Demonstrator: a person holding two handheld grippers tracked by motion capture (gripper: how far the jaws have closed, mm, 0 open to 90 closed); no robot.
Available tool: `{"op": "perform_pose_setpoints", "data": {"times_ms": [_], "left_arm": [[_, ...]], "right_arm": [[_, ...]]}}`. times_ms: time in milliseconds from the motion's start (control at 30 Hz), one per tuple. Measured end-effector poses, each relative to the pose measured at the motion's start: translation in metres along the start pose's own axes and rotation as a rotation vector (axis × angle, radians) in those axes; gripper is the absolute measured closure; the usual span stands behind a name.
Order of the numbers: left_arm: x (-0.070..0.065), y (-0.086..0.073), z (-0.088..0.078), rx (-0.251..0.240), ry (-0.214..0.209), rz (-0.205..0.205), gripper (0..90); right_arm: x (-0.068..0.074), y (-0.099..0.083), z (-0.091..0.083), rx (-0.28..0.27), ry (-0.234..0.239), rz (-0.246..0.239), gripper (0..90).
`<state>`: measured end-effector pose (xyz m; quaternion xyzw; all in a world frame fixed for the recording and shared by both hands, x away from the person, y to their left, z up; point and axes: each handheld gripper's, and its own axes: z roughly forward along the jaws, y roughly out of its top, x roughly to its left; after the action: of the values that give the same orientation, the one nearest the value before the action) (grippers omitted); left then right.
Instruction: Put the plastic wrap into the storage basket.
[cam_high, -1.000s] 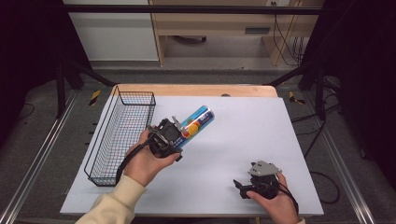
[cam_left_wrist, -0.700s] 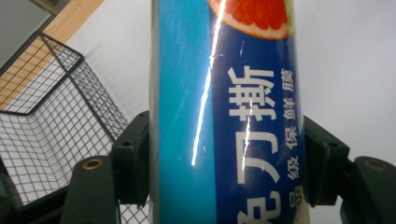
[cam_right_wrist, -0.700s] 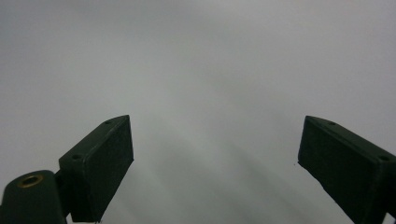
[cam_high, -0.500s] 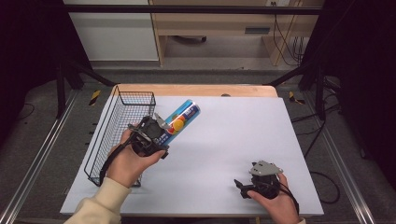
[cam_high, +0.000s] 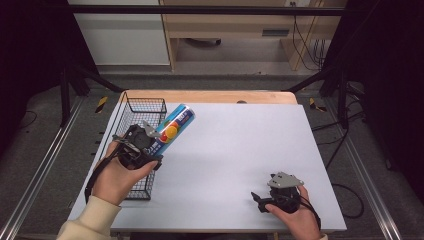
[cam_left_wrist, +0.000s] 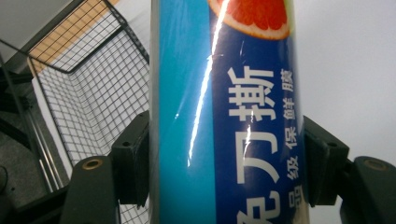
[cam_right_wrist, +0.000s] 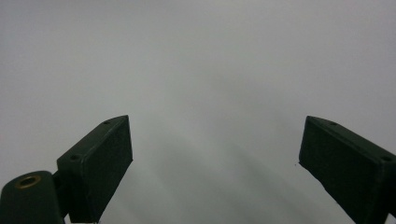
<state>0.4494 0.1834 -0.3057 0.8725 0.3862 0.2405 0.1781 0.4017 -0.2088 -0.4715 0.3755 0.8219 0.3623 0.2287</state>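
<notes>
Tube (cam_left_wrist: 224, 116) label w/ grapefruit legible, left gripper view.

Cream sleeve (cam_high: 92, 220), black grippers with grey three-cornered plates, brass screws.

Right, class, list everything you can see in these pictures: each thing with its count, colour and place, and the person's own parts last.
Cling film tube: one, blue with a citrus picture, held tilted over the near right edge of the basket.
Wire basket: one, black, on the left side of the table.
Table: one, pale grey top, wooden far edge.
Left gripper: one, black, shut on the cling film tube.
Right gripper: one, black with a grey plate, jaws open, low over the near right of the table.
Hands: two, left hand, right hand, cream sleeve on the left.
</notes>
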Motion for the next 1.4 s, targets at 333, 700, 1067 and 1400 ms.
{"op": "perform_pose_setpoints", "data": {"times_ms": [333, 700, 1067, 1400], "left_arm": [[0.013, -0.019, -0.007, 0.013, 0.019, -0.035, 32.0], [0.028, -0.040, -0.010, 0.009, 0.040, -0.076, 32.0], [0.036, -0.053, -0.010, 0.021, 0.042, -0.119, 32.0], [0.037, -0.057, -0.009, 0.023, 0.040, -0.126, 32.0]], "right_arm": [[-0.001, 0.000, 0.000, -0.004, -0.003, -0.002, 9.8], [0.000, 0.000, 0.000, -0.003, -0.005, -0.003, 10.3], [0.000, 0.000, 0.000, 0.000, -0.003, -0.007, 11.2], [0.000, -0.001, 0.001, 0.007, 0.005, -0.006, 12.0]]}}
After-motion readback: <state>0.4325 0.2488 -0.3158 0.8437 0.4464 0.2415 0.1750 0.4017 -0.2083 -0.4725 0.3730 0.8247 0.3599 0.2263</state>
